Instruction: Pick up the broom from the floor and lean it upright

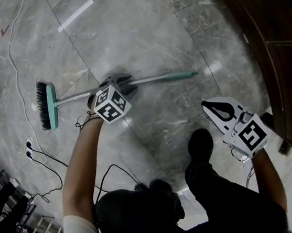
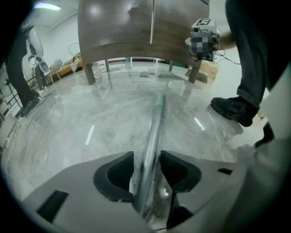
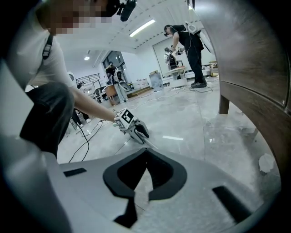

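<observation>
The broom lies flat on the grey marble floor, its black-bristled green head to the left and its metal handle running right to a green grip. My left gripper is down over the middle of the handle. In the left gripper view its jaws stand open, one on each side of the handle, with a gap at the pads. My right gripper hangs above the floor to the right, away from the broom. The right gripper view shows it shut with nothing in it.
A white cable and black leads trail over the floor at the left, near a metal rack. A dark wooden cabinet on legs runs along the right. My black shoe stands just below the handle. Other people work far behind.
</observation>
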Tool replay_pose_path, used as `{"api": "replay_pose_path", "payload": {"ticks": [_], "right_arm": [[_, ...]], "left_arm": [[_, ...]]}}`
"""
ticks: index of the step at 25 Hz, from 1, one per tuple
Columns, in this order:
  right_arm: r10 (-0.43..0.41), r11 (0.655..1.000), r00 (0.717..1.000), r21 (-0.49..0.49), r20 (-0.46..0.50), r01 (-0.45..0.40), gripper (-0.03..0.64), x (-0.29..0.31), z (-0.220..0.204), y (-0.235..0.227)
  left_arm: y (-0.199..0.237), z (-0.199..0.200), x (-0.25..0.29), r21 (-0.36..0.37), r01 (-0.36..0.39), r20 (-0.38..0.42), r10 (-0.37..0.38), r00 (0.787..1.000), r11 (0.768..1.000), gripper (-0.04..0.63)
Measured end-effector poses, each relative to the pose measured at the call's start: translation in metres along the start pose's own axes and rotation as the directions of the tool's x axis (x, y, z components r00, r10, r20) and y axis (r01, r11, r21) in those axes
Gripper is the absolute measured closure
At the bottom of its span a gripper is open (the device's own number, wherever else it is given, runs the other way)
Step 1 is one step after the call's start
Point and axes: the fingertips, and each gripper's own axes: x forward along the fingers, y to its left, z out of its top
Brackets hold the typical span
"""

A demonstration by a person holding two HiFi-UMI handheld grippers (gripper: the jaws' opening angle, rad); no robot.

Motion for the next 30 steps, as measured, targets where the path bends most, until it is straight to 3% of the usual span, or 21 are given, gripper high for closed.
{"api": "replay_pose_path", "payload": {"ticks": [2,4,12,20,25,30], "right_arm": [[-0.003,1.0,1.0,0.003,-0.002,0.003,0.617,-0.002,0.0,-0.002],[-0.003,1.0,1.0,0.002,-0.003,0.003,0.617,-0.005,0.001,-0.004],[-0.015,1.0,0.999,0.01,0.033,0.014,0.617,-0.008,0.015,-0.012],[-0.042,0.996,0.999,-0.08,0.03,0.044,0.617,-0.022,0.047,-0.013],[-0.065,0.995,0.991,-0.071,0.115,0.074,0.617,-0.034,0.083,-0.012],[-0.072,0.992,0.987,-0.093,0.141,0.086,0.617,-0.052,0.111,-0.007]], "left_arm": [[0.001,0.001,-0.001,0.001,0.014,0.013,-0.014,1.0,1.0,0.43],[0.0,0.003,-0.002,0.004,0.014,0.022,-0.015,1.0,1.0,0.487],[0.0,0.011,-0.012,0.018,0.047,0.011,-0.047,0.999,0.999,0.505],[0.019,0.057,-0.065,0.001,0.003,0.128,-0.003,0.992,1.0,0.514],[0.022,0.085,-0.101,0.012,-0.02,0.185,0.018,0.983,1.0,0.52],[0.026,0.111,-0.135,0.002,-0.033,0.237,0.032,0.971,0.999,0.523]]}}
